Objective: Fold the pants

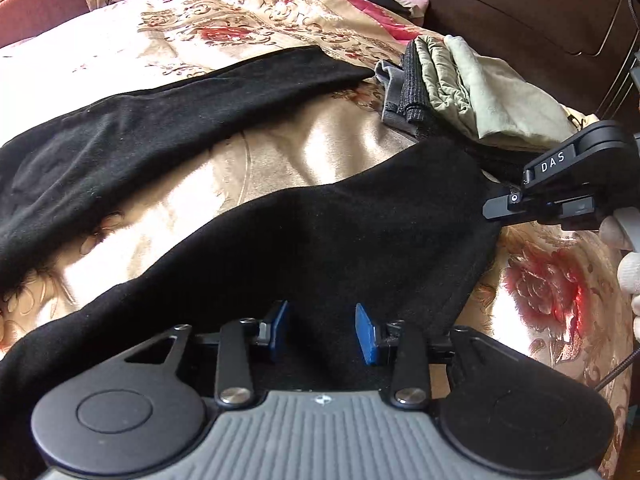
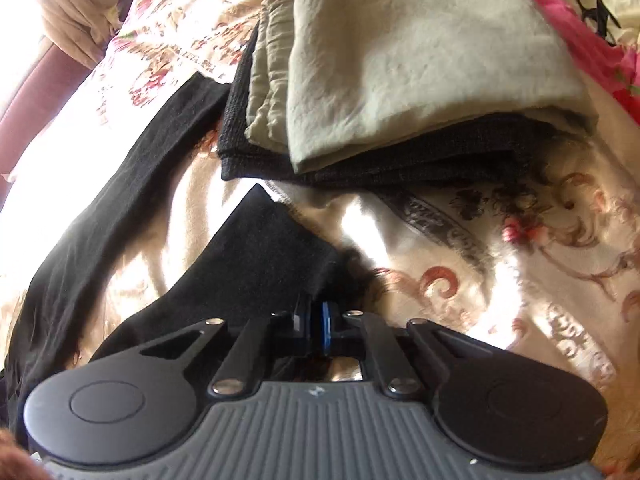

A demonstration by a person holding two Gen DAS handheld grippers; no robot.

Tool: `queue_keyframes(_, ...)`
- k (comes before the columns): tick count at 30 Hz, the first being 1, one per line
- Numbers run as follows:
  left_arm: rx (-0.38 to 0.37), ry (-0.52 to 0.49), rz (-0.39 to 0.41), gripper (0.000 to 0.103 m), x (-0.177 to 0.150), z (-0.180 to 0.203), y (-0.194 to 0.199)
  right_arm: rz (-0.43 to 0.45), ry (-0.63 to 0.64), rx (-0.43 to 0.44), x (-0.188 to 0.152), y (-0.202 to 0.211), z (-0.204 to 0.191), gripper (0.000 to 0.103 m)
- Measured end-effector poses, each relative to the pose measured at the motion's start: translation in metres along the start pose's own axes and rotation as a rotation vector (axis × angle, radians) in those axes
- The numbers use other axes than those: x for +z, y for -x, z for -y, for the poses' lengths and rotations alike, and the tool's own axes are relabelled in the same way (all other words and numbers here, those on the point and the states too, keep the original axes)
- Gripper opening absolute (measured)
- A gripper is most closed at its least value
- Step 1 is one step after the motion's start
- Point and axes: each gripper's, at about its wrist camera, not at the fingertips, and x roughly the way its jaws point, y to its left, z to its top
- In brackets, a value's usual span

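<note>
The left gripper (image 1: 322,330) is seen pointed down over the black pants (image 1: 312,240), its blue pads (image 1: 366,334) held apart with black cloth lying beneath and between them; no pinch on the fabric is shown. The right gripper (image 2: 314,330) is seen with its blue pads brought together on the hem of one leg of the pants (image 2: 260,264), the cloth being clamped at the corner of the cuff. In the left wrist view that same right gripper (image 1: 504,200) is met at the right edge, its tip touching the end of the nearer leg, and a gloved hand (image 1: 624,248) is seen behind it (only some white fingers are shown).

The pants are spread across a floral bedspread (image 1: 540,288), cream and gold with red roses, with the two legs lying apart in a V and bare satin exposed between them. The farther leg is stretched toward a stack of folded clothes (image 2: 400,80), which it nearly reaches. In that stack a pale green garment (image 2: 420,60) is laid on top of a dark knit piece (image 2: 400,160), with a grey fold visible at its side in the left wrist view. A pair of black-framed glasses (image 2: 596,4) is seen on the bedspread beyond the stack. A dark wooden headboard (image 1: 520,4) is seen behind the bed.
</note>
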Motion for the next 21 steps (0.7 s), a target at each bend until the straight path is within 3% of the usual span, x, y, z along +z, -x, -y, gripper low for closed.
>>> queue_keyframes(3, 0.000, -0.003, 0.012, 0.050, 0.003, 0.001, 0.001, -0.009, 0.039, -0.043, 0.000, 0.006, -0.002, 0.006)
queue_keyframes(7, 0.036, 0.063, 0.061, 0.050, 0.004, -0.028, 0.032, 0.045, 0.177, -0.130, -0.006, 0.026, -0.024, 0.020)
queue_keyframes(9, 0.091, 0.087, 0.087, 0.051, -0.001, -0.052, 0.051, 0.081, 0.269, -0.167, -0.011, 0.040, -0.038, 0.020)
queue_keyframes(11, 0.155, 0.109, 0.095, 0.052, -0.010, -0.082, 0.068, 0.083, 0.345, -0.151, -0.016, 0.044, -0.058, 0.020)
queue_keyframes(17, 0.317, 0.178, 0.054, 0.053, -0.052, -0.152, 0.094, -0.060, 0.553, 0.059, -0.050, 0.008, -0.129, 0.020)
queue_keyframes(19, 0.318, 0.233, 0.027, 0.058, -0.064, -0.170, 0.091, -0.180, 0.625, 0.034, -0.061, -0.027, -0.150, 0.023)
queue_keyframes(21, 0.309, 0.259, 0.027, 0.058, -0.068, -0.179, 0.094, -0.203, 0.698, -0.027, -0.067, -0.038, -0.169, 0.026)
